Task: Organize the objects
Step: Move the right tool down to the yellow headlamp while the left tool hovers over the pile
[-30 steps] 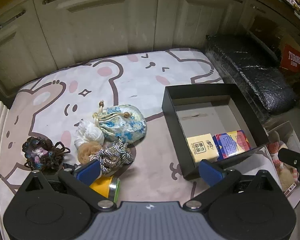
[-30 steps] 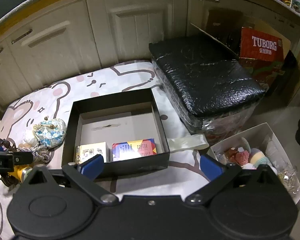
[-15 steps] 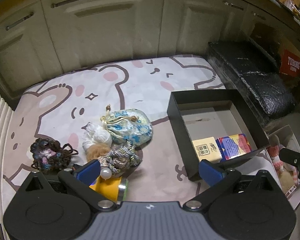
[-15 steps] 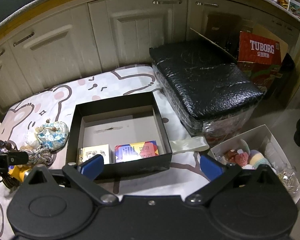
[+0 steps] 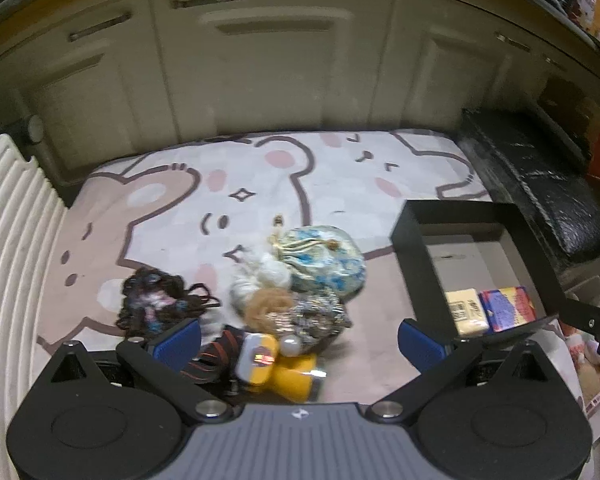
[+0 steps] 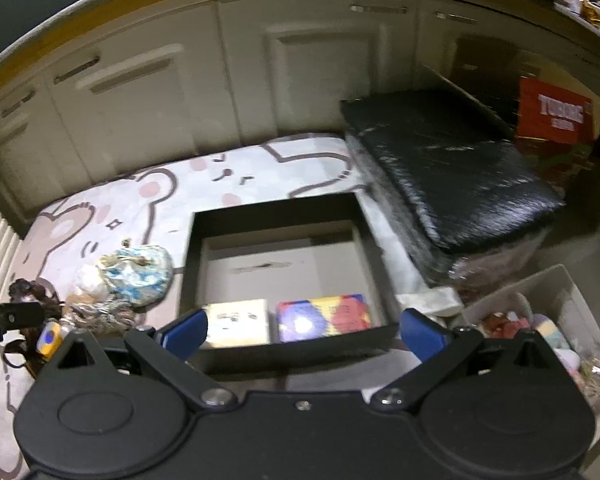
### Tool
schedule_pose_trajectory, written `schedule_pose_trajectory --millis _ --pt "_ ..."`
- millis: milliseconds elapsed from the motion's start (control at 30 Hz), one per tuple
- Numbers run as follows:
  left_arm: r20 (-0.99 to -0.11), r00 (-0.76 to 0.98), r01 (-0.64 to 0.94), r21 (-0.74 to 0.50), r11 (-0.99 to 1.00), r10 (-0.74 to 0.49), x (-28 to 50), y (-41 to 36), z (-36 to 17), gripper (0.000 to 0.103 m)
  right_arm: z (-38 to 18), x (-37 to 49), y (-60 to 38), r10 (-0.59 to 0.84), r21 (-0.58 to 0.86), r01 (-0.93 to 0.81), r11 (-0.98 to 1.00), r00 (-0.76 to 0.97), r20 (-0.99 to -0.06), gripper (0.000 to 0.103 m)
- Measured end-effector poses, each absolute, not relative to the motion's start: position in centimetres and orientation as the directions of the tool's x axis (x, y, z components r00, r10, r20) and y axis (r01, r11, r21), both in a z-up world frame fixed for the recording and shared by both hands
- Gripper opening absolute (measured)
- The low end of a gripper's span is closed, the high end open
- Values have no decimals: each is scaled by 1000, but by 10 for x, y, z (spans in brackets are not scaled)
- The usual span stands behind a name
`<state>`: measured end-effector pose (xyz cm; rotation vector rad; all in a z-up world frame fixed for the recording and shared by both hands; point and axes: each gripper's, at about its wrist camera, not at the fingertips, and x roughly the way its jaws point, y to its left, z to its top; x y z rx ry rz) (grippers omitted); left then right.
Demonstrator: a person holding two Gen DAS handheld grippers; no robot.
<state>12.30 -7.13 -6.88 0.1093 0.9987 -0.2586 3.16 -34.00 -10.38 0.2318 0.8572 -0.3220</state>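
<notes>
A black open box (image 5: 416,248) (image 6: 188,264) sits on the bear-print mat (image 5: 340,168); it holds a cream pack (image 5: 466,312) (image 6: 236,322) and a colourful pack (image 5: 508,308) (image 6: 322,316). Left of it lies a pile: a blue floral pouch (image 5: 324,260) (image 6: 138,270), a white bundle (image 5: 260,276), a braided cord bundle (image 5: 312,316), a dark yarn scrunchie (image 5: 156,300) and a yellow item (image 5: 276,364). My left gripper (image 5: 298,342) is open, above the pile's near edge. My right gripper (image 6: 302,332) is open, above the box's near wall.
Cream cabinet doors (image 5: 260,72) line the back. A black wrapped cushion (image 6: 448,168) lies right of the box, a red Tuborg carton (image 6: 556,116) behind it. A clear bin of small toys (image 6: 540,328) stands at the right. A white ribbed surface (image 5: 8,240) borders the left.
Both views have drawn back and shifted; the pile and box appear farther up in the left wrist view, showing more of the yellow item. Both grippers stay open.
</notes>
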Motion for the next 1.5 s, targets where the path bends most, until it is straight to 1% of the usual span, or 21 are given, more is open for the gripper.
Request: schedule_pose_trajectory --millis 300,533,700,733,767,900,967,1100,1200,1267,1300,1367,1500 --pt "-836 539 179 -9 984 -106 131 -24 -68 103 -103 59 -302 -112 100 284 954 645 -756 103" --pt "-827 555 99 -36 994 -85 135 13 -68 103 -106 75 -271 -59 99 201 975 655 -753 103" --pt "-819 569 72 -34 997 -69 139 29 -70 103 -112 83 -250 -26 73 123 990 656 -754 103" --pt "-818 571 69 -32 997 -66 139 32 -71 103 -114 84 -246 -10 71 97 993 658 -753 101" --pt "-818 572 66 -31 997 -63 140 34 -71 103 -116 86 -243 7 71 71 995 659 -752 94" --pt "-815 576 66 -29 997 -62 144 41 -74 103 -123 92 -229 60 66 -15 998 646 -761 85" --pt "-805 590 70 -23 997 -60 146 45 -75 103 -127 95 -222 104 74 -73 995 639 -762 79" --pt "-788 614 81 -5 997 -54 149 50 -77 103 -134 103 -207 181 88 -179 980 611 -770 71" --pt "-783 619 96 4 995 -56 152 55 -79 103 -143 110 -193 202 74 -237 969 579 -790 61" --pt "-787 614 110 9 994 -60 155 57 -83 103 -149 115 -186 195 58 -253 966 564 -802 51" --pt "-792 608 113 11 994 -60 157 58 -85 103 -153 119 -182 188 47 -258 965 554 -811 48" --pt "-800 598 110 12 994 -56 160 61 -89 103 -162 125 -179 182 48 -254 966 538 -823 38" --pt "-819 572 88 2 996 -49 168 68 -96 103 -176 140 -182 184 101 -186 977 510 -840 32"
